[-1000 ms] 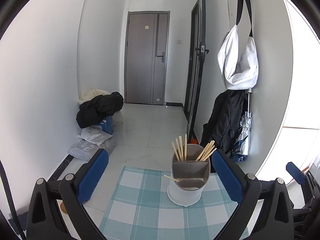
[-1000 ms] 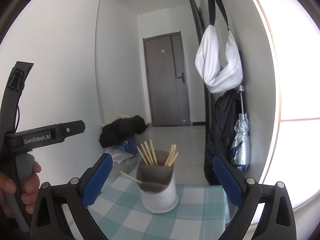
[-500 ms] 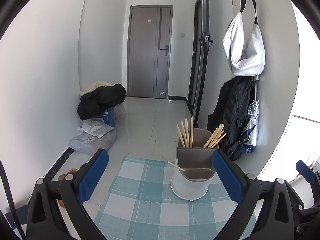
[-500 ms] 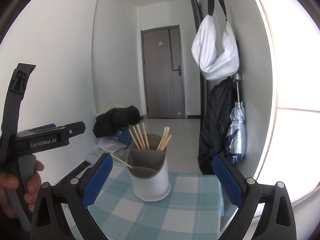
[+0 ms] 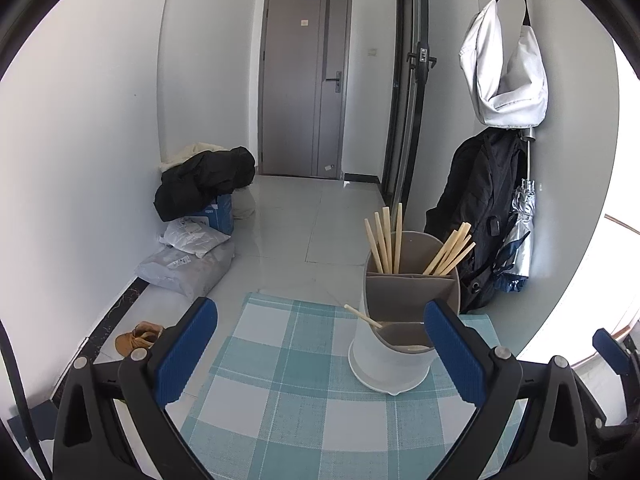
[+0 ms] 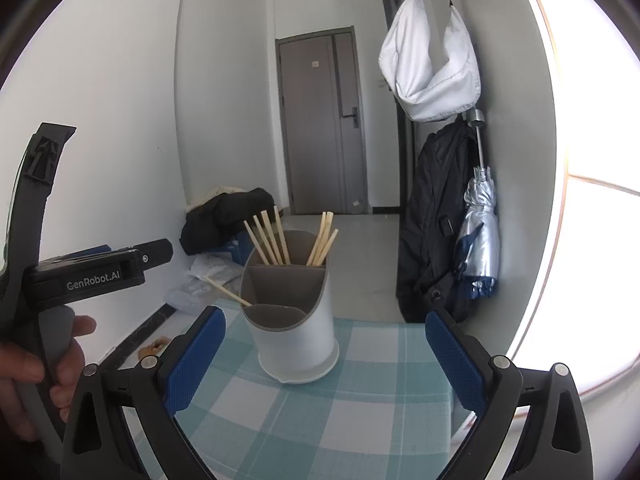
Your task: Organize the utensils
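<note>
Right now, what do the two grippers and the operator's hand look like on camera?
Both the left gripper and the right gripper have black angular frames with silver screws and blue ribbed pads. Seen from the right wrist, the left unit's black body reads "GenRobot.AI" in white, with a grey handle held by a bare hand. No sleeve shows. A thin black cable crosses the left view's edge.

The white utensil holder [image 5: 390,364] stands upright on the checked cloth. Its grey insert holds wooden chopsticks [image 5: 385,240] in two rear compartments; one chopstick [image 5: 362,317] leans from the front compartment.
</note>
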A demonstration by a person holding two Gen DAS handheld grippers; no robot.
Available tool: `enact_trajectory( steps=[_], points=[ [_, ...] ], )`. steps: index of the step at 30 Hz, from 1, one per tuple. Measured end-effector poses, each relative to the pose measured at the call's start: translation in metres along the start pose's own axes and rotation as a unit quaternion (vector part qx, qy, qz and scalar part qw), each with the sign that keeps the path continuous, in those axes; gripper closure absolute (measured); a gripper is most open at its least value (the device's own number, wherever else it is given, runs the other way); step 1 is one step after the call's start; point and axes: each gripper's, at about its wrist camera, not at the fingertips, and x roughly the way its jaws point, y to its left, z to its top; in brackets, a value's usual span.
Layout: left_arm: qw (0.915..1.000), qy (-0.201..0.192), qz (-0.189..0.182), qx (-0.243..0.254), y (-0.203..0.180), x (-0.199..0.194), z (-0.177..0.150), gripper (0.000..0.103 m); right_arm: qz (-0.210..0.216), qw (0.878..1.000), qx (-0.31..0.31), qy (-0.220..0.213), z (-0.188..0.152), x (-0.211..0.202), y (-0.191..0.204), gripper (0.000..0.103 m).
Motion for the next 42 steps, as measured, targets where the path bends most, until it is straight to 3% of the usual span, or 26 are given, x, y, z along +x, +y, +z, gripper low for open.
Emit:
enact_trajectory(
  steps=[42],
  points=[
    [0.9997, 0.022, 0.004, -0.005, -0.0029, 0.003, -0.0095, 0.002, -0.02, 1.0, 0.021, 0.005, -0.0016, -0.0011, -0.0039, 0.002]
  ],
)
